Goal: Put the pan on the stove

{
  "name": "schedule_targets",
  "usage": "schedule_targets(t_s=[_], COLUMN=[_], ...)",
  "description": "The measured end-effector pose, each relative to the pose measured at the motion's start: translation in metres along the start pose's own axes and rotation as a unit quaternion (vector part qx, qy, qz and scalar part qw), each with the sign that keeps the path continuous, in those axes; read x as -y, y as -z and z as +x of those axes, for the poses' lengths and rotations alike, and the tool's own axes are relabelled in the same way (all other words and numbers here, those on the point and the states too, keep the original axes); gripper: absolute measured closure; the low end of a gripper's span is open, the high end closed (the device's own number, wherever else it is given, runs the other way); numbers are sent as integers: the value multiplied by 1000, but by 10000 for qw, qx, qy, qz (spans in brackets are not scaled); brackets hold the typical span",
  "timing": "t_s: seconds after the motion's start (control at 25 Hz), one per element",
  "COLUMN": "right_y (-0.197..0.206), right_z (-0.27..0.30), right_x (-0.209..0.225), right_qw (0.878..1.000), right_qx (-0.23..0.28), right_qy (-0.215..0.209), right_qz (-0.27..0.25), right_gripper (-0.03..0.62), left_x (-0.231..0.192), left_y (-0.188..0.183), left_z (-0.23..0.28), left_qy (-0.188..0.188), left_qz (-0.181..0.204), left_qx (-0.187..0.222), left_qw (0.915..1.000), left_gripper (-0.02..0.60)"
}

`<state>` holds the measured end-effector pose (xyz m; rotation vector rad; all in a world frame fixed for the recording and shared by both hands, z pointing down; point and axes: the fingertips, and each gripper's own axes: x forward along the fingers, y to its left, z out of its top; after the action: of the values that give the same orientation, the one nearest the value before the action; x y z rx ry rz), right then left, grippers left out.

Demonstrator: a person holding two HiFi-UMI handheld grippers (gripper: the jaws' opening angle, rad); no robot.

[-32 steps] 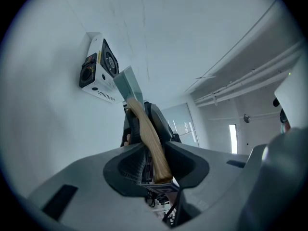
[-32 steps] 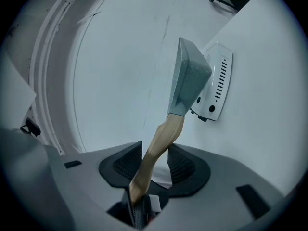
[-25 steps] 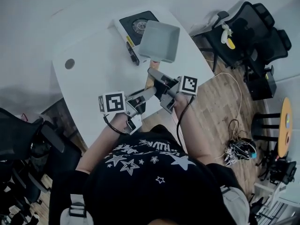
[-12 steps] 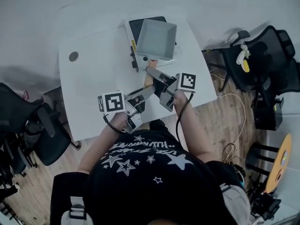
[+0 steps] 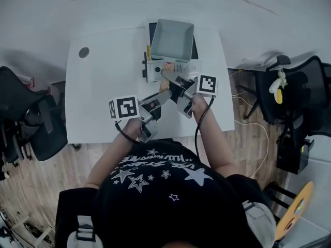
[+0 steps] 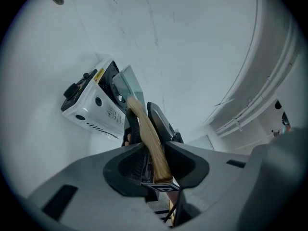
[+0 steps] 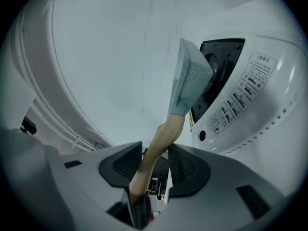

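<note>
**Over the stove [image 5: 187,68], a pan [image 5: 172,39] in two grips**

The left gripper [image 6: 154,163] and right gripper [image 7: 153,166] both have their jaws clamped, part-closed, on the wooden handle [image 7: 162,137]. Beyond them the grey pan covers the stove top on the white bench [image 5: 103,94].

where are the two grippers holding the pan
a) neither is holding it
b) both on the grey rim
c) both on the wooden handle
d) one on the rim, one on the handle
C: the gripper views show the wooden handle of the pan pinched between the jaws of the left gripper and of the right gripper.
</note>
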<state>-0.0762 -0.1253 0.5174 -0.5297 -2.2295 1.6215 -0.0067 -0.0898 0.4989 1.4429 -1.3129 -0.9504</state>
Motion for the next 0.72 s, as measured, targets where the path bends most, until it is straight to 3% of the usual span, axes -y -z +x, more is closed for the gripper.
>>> schedule_targets(t_s=[0.72], right_y=[-26], right_z=[-2], right_x=[32], right_qw=[9963], right_qx=[-773], right_qy=[-132], right_qz=[350], right_gripper=[428], left_x=[-19], left_y=[-11], left_z=[44], left_qy=[-339], left_qz=[-286], left_qx=[836], left_qw=[9955], left_gripper=[463])
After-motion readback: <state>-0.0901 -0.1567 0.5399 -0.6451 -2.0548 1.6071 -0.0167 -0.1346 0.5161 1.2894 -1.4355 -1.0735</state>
